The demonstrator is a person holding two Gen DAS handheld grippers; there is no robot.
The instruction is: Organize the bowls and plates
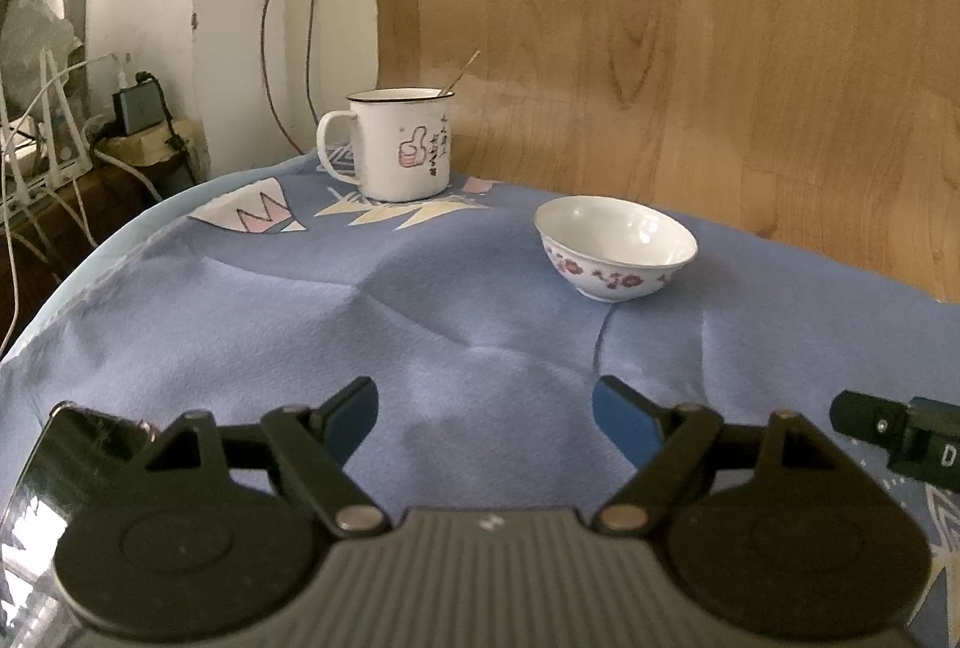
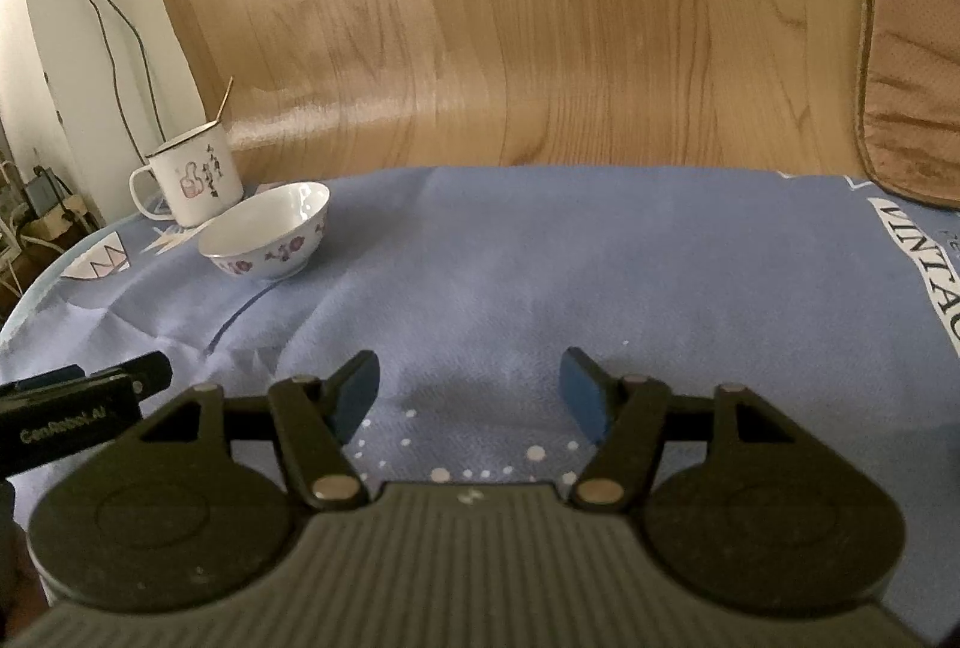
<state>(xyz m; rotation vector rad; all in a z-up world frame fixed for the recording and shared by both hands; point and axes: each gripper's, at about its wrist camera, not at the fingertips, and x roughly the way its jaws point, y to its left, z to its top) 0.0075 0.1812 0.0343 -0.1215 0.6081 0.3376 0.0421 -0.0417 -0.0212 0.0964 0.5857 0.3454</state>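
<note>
A white bowl (image 1: 616, 247) with purple flowers on its side stands upright on the blue tablecloth (image 1: 420, 300), ahead and to the right of my left gripper (image 1: 485, 411). The left gripper is open and empty, low over the cloth. In the right wrist view the bowl (image 2: 267, 232) sits far left, well ahead of my right gripper (image 2: 469, 390), which is open and empty. Part of the right gripper shows at the right edge of the left wrist view (image 1: 900, 435), and part of the left gripper at the left edge of the right wrist view (image 2: 78, 399).
A white enamel mug (image 1: 399, 144) with a thumbs-up print and a stick in it stands behind the bowl, also in the right wrist view (image 2: 192, 180). Cables and chargers (image 1: 72, 120) lie off the table at left. A brown cushion (image 2: 912, 48) is at far right.
</note>
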